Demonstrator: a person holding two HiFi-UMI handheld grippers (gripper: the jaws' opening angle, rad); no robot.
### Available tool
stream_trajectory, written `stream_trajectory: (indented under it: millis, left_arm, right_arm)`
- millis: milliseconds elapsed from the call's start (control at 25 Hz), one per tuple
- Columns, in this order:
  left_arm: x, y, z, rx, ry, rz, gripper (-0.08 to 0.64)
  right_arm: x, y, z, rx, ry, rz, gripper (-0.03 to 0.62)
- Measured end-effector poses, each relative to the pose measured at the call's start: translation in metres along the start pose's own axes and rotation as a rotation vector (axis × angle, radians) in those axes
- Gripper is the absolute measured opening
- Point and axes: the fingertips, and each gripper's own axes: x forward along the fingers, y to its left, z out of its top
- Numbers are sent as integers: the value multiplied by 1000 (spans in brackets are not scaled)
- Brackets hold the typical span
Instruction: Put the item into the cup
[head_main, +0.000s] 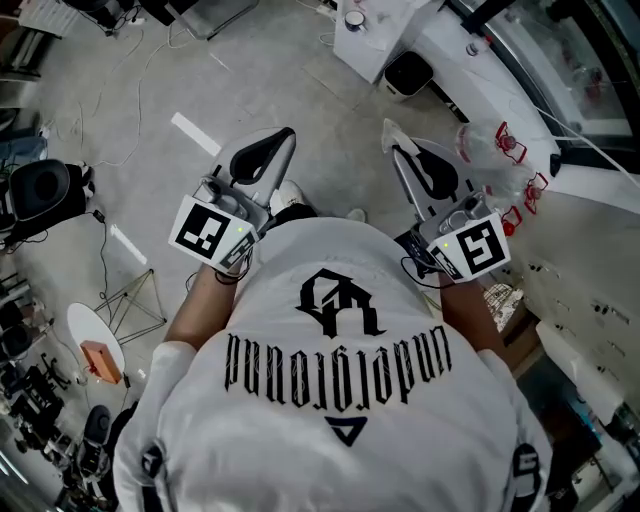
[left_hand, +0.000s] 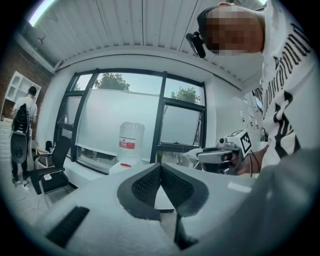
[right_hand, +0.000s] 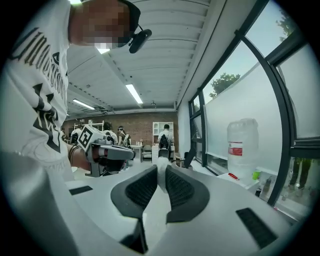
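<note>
I hold both grippers up in front of the person's chest, side by side and apart. My left gripper (head_main: 283, 137) (left_hand: 161, 167) is shut, its dark pads meeting with nothing between them. My right gripper (head_main: 396, 148) (right_hand: 161, 172) is shut on a small white item (head_main: 391, 132) (right_hand: 161, 165), a pale sliver that sticks out past the pad tips. What the item is I cannot tell. A small white round container (head_main: 355, 18) stands on a white counter (head_main: 375, 50) far ahead; whether it is the cup I cannot tell.
A grey floor lies below. To the right are a white bench (head_main: 590, 230) and a clear plastic bag with red clips (head_main: 495, 150). A big water bottle (left_hand: 131, 142) (right_hand: 242, 145) stands by the windows. A black chair (head_main: 40, 190) and people are at the left.
</note>
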Motion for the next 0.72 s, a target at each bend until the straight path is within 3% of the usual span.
stream_trajectory:
  millis: [360,720]
  left_arm:
    - [-39,73,12,-9,-10,-41,12]
    - [-55,102,9,-35,-29,-98,12]
  right_arm:
    - [72,26,21,4,11,-39,54]
    - [113,42,22,17,36,-47,54]
